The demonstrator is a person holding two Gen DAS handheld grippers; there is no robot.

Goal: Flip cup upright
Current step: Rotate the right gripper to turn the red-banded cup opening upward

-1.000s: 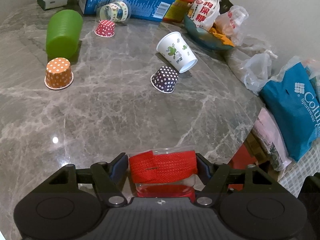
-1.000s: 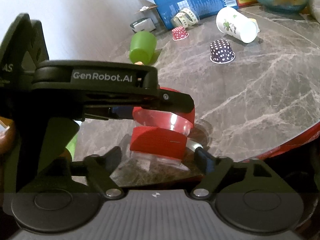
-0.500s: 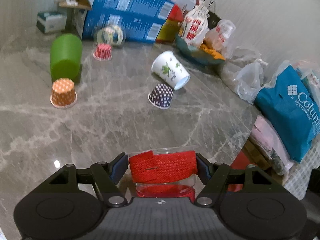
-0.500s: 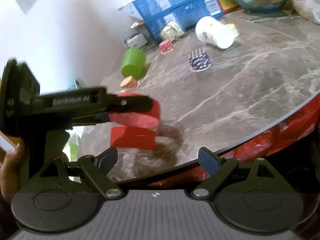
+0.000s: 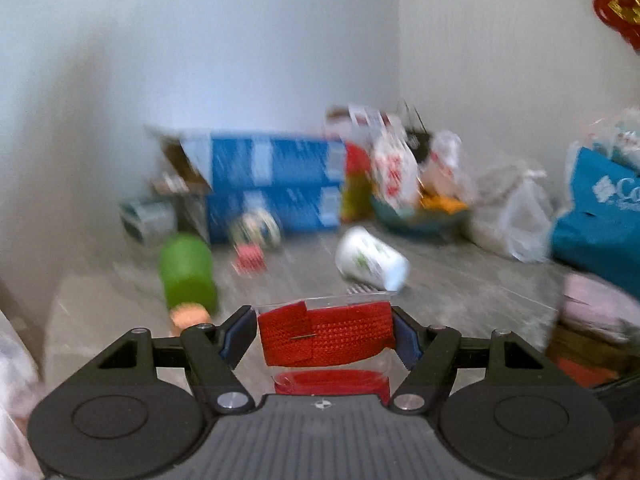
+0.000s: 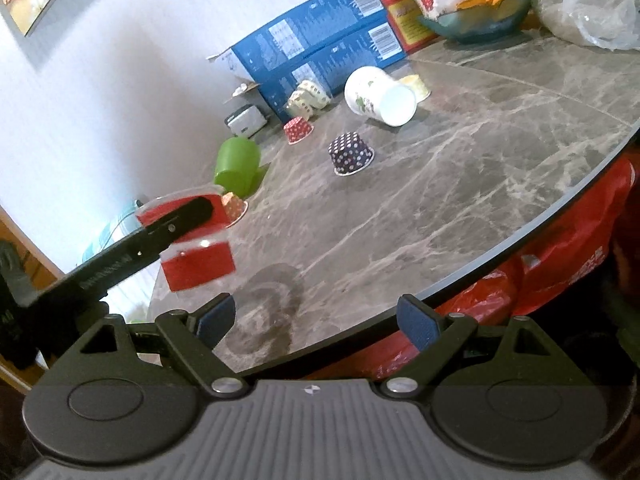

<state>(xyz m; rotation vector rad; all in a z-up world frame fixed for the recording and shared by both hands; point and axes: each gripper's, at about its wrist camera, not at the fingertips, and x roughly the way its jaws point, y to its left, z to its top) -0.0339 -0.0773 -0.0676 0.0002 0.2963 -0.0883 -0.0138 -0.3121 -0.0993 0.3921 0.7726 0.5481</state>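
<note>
Left wrist view, blurred: the left tongs [image 5: 324, 334] are clenched on a clear plastic cup with a red woven band [image 5: 325, 336], one blue pad against each side of it. Past the cup lie an orange dotted cup [image 5: 188, 316], a green tumbler on its side [image 5: 186, 270], and a white printed cup on its side [image 5: 372, 260]. Farther back, blue boxes [image 5: 276, 184] are stacked against the wall.

The right wrist view has the right tongs [image 6: 316, 320] spread wide and gripping nothing, their blue pads hanging over the near edge of the grey marble table [image 6: 460, 184]. To the left, the banded cup [image 6: 192, 244] hangs clear above the table near its left edge, tilted, clamped in the other tool's black arm [image 6: 132, 256]. Beyond it sit the orange cup [image 6: 234, 206] and green tumbler [image 6: 236, 164], then a dark dotted cup upside down [image 6: 351, 154], a red dotted cup [image 6: 298, 130], and the white cup [image 6: 380, 96] lying on its side. The blue boxes [image 6: 320, 52] and a teal bowl [image 6: 476, 24] are at the back.
</note>
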